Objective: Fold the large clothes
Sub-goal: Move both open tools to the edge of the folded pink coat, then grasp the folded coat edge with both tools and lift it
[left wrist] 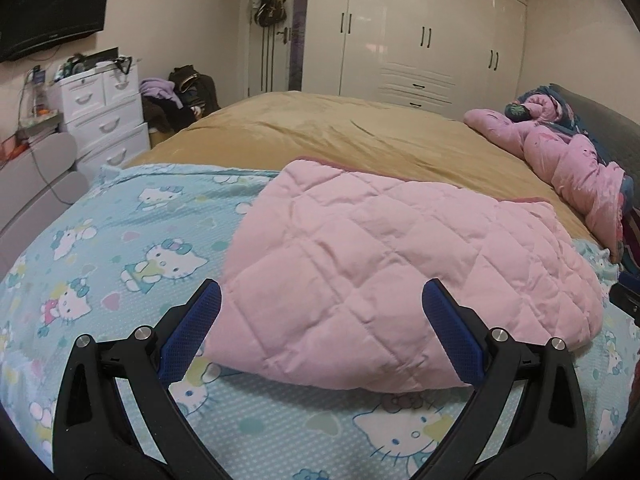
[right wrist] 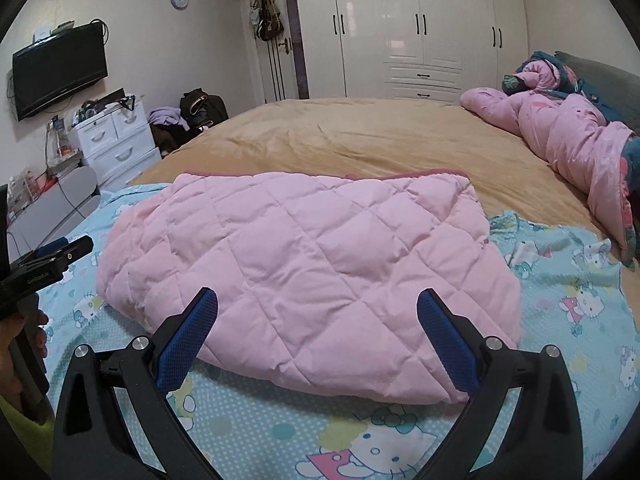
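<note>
A bedroom with a wide bed [left wrist: 360, 136] under a tan cover takes up both views, and over its near end lies a light blue sheet [left wrist: 120, 240] printed with cartoon cats. On that sheet rests the pink quilted garment [left wrist: 380, 272], folded into a thick, puffy bundle with diamond stitching; a darker pink edge shows along its far side, where it reaches the tan cover. Its near edge lies rounded and loose on the blue sheet.

The left claw [left wrist: 322, 300] hangs just above the near edge of the bundle, its blue-padded fingers spread wide with nothing between them. The right claw [right wrist: 318, 298] sits the same way in its own view, fingers far apart, empty, over the near side of the pink garment [right wrist: 304, 264]. In the right wrist view the left claw [right wrist: 60, 252] also shows at the far left edge, out beside the bundle over the blue sheet [right wrist: 560, 300].

Farther off, a crumpled pink duvet [left wrist: 560, 152] lies heaped along the right side of the bed. A white drawer chest [left wrist: 104, 116] stands at the left, a dark television [right wrist: 60, 68] hangs on the wall above it, and white wardrobes [right wrist: 420, 28] fill the back wall.
</note>
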`<act>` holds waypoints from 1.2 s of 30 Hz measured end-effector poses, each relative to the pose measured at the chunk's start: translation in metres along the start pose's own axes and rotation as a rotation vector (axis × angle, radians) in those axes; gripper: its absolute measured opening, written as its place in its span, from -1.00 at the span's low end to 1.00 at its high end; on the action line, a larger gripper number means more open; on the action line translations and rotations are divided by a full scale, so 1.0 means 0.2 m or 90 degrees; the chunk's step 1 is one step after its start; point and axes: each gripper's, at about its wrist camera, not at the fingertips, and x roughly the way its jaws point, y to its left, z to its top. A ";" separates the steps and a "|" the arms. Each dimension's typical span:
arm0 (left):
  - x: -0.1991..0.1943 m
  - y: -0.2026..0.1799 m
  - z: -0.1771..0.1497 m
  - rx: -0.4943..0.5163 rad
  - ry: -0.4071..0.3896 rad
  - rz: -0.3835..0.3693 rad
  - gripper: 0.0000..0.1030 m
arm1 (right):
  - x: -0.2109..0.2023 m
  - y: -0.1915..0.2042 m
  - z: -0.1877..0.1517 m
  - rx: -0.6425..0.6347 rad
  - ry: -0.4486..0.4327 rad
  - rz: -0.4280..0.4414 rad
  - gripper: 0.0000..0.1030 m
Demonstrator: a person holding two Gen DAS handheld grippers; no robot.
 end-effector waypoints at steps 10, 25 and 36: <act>0.00 0.10 -0.04 -0.022 0.011 0.018 0.84 | -0.04 -0.10 -0.11 0.024 0.018 -0.024 0.92; 0.05 0.23 -0.16 -0.048 0.073 0.001 0.84 | 0.00 -0.34 -0.30 0.066 0.093 -0.059 0.92; 0.22 0.29 -0.28 -0.152 0.178 -0.106 0.84 | 0.10 -0.62 -0.44 0.198 0.141 -0.020 0.92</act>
